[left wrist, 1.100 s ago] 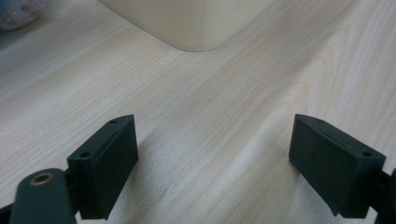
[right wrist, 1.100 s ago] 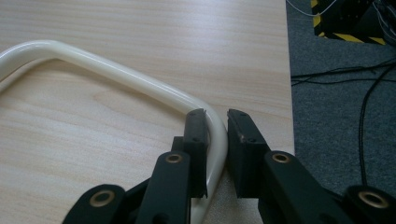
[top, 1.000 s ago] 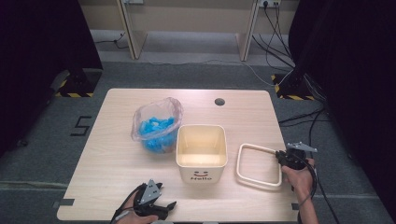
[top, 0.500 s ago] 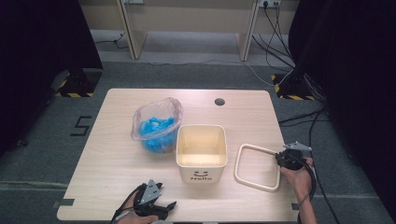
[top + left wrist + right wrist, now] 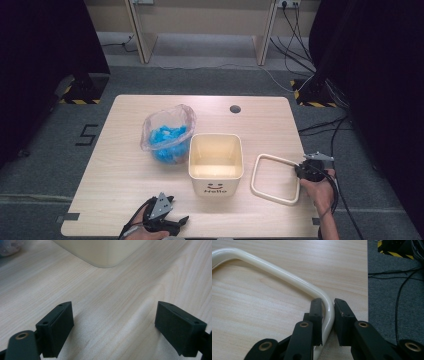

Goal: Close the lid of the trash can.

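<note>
Right gripper (image 5: 328, 303) clamped on a corner of the cream ring (image 5: 287, 277), which lies flat on the surface (image 5: 125, 165) ahead of it. Left gripper (image 5: 113, 322) released, jaws wide, nothing between; the cream bin (image 5: 105, 251) sits just ahead of it.

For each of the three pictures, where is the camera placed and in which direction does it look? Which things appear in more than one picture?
High view: above the person's side, looking forward and down on the table; both hands show, left gripper, right gripper.
Left gripper view: rides the left gripper, looking low over the wood toward the cream bin; jaws wide apart.
Right gripper view: rides the right gripper, jaws around the cream frame.
Shared: bin and frame show from above too.
</note>
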Motion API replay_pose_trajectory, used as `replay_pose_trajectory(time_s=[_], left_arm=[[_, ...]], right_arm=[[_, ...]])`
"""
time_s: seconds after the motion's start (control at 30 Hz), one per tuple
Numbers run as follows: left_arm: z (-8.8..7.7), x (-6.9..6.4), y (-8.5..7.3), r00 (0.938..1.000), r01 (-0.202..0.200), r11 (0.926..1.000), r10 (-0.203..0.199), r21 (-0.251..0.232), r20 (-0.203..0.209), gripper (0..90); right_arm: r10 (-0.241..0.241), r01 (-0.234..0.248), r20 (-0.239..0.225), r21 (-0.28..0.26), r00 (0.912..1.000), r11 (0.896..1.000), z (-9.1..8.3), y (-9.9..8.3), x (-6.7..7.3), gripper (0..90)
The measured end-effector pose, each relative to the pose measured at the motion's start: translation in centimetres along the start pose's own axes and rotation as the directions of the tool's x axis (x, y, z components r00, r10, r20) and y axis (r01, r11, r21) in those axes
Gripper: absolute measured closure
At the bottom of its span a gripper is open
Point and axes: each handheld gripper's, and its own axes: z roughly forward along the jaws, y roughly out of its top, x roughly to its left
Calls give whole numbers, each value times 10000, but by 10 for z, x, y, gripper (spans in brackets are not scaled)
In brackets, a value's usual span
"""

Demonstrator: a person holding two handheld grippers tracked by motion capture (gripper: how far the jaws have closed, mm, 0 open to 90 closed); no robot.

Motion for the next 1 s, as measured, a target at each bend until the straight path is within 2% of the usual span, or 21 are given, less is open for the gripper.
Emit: replay_pose_trajectory(time_s=[0.23, 0.6, 1.0], left_arm=[[0, 0, 0, 10000, 6, 10000, -6, 3, -14, 142], [0, 0, 0, 10000, 6, 10000, -6, 2, -12, 143], [0, 0, 0, 10000, 25, 10000, -25, -25, -34, 143]], right_arm=[[157, -159, -46, -250, 9999, 9996, -4, 2, -4, 798], [35, -38, -79, -299, 10000, 9995, -6, 4, -2, 802], [361, -390, -346, -855, 9987, 9956, -19, 12, -5, 804]])
